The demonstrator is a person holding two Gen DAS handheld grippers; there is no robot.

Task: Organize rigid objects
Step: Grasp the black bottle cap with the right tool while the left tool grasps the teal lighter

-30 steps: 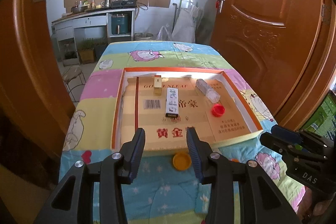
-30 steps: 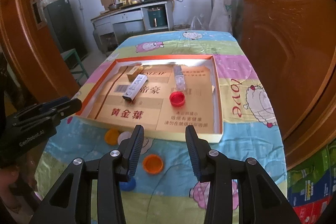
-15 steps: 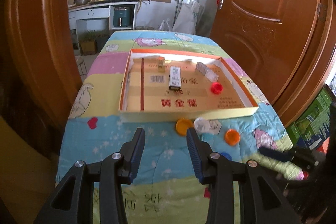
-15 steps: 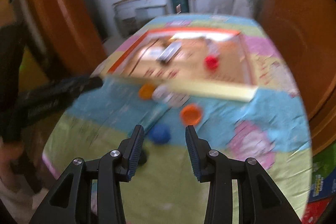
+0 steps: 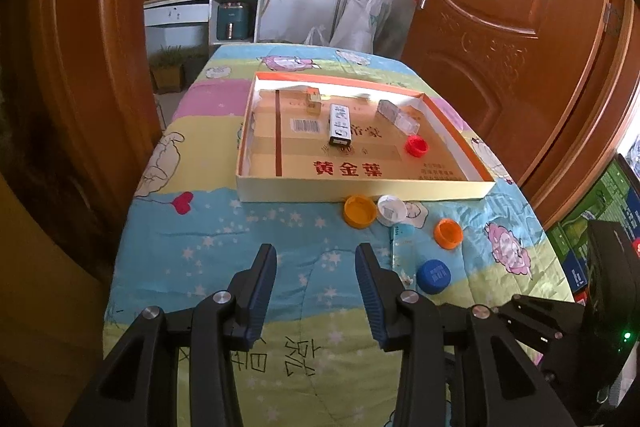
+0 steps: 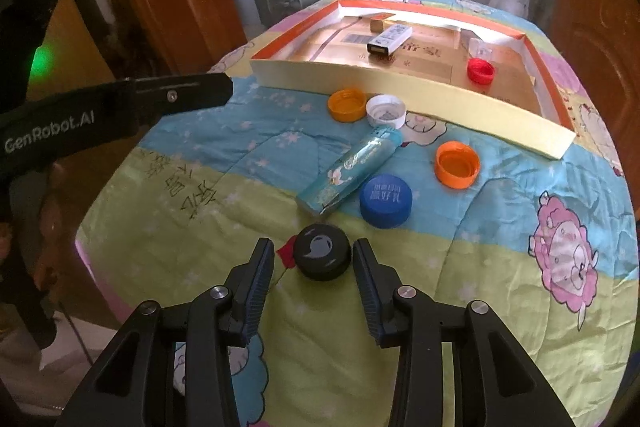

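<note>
Both views sharp, daylit from far windows; glare on tray's (image 5: 360,189) far wall; fisheye bending, dark corners.

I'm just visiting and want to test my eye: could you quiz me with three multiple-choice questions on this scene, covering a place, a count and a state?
1. Where is the red cap?
A. inside the cardboard tray
B. on the quilt
C. between the tongs

2. How many orange caps lie on the quilt?
A. one
B. two
C. four

3. The right tongs are:
A. shut on the black cap
B. open around the black cap
C. holding the tube

Answers:
1 A: it lies on the tray floor.
2 B: one by the white cap, one near the blue cap.
3 B: gaps show on both sides.
</note>
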